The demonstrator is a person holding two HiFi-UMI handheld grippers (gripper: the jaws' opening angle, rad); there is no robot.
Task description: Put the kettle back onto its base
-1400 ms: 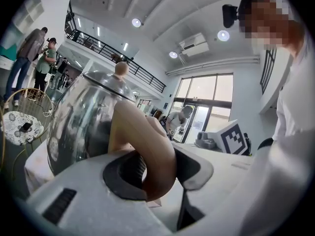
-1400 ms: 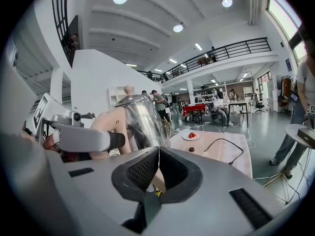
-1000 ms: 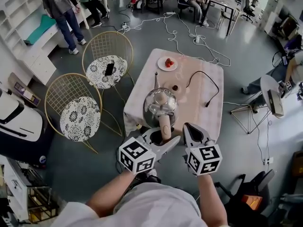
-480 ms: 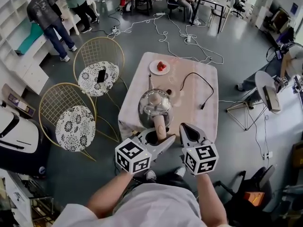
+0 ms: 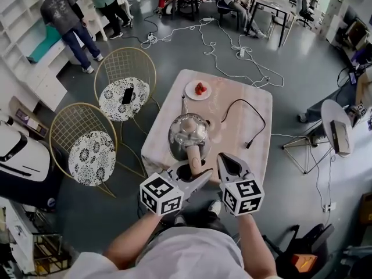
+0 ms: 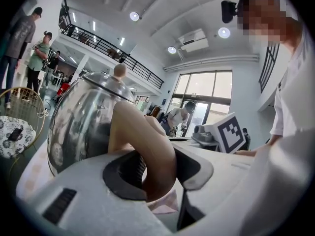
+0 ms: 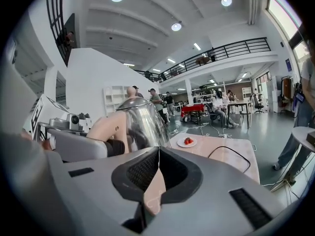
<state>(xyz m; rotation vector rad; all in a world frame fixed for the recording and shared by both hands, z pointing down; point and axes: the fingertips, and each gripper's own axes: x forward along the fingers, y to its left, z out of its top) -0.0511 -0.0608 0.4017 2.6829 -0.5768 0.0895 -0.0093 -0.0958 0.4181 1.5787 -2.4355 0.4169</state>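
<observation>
One kettle (image 5: pixel 189 133), handle (image 5: pixel 195 156) tight in the left gripper (image 5: pixel 195 173) — right gripper (image 5: pixel 224 159) pinched together, empty — two chairs (image 5: pixel 125 92) (image 5: pixel 90 149), one plate (image 5: pixel 190 92).

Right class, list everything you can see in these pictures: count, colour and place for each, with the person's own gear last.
shiny steel kettle: one, silver with a beige handle, over the table's near end
cloth-covered table: one, pale pink, centre
white plate of red fruit: one, table's far left corner
black cable: one, looped on the table's right half
gold wire chairs: two, black-and-white patterned cushions, left of the table
black phone: one, on the farther chair's cushion
left hand-held gripper: grey, clamped on the kettle's handle
right hand-held gripper: grey, jaws together, empty, right of the handle
</observation>
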